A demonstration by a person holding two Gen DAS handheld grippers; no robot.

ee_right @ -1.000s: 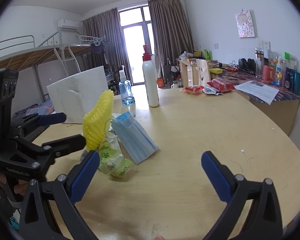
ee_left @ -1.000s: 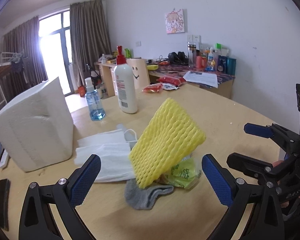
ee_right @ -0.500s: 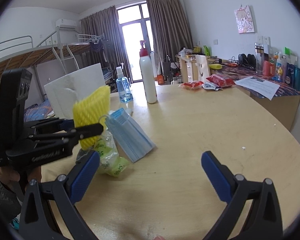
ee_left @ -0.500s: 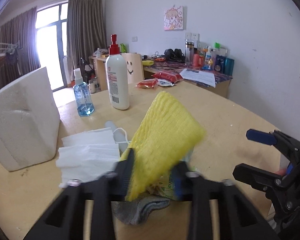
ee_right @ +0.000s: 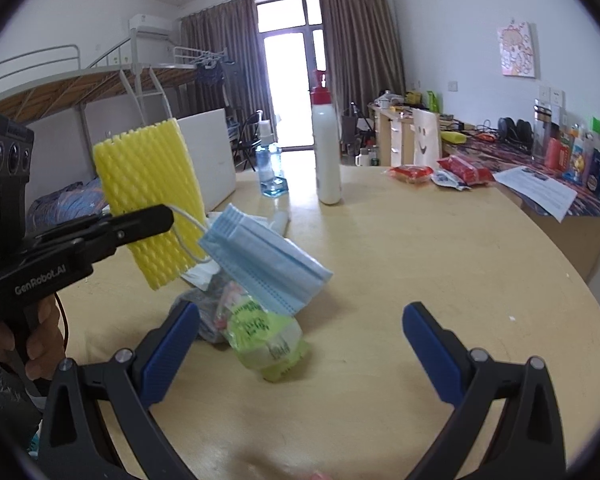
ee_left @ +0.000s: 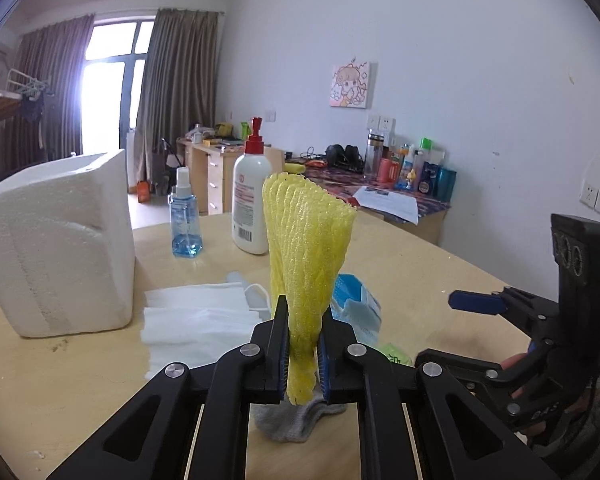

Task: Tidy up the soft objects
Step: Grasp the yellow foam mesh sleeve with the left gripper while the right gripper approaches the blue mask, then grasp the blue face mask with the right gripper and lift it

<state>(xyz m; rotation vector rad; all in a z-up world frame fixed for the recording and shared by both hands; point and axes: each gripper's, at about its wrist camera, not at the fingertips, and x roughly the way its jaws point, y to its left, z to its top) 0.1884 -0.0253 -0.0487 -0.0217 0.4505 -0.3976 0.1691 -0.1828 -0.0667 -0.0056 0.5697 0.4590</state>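
A yellow foam net sleeve stands upright between the pads of my left gripper, whose jaws are closing and pinch its lower end. In the right wrist view the sleeve hangs above the table in the left gripper. Below it lie a grey sock, a stack of blue face masks and a green packet. White masks lie to the left. My right gripper is open and holds nothing, just short of the green packet.
On the round wooden table stand a white foam block, a blue spray bottle and a white pump bottle. Red snack packets lie at the far edge. A cluttered desk stands behind.
The left gripper's jaws went from wide open to pinched on the yellow foam sleeve, which now stands upright off the pile. The right gripper stayed open.
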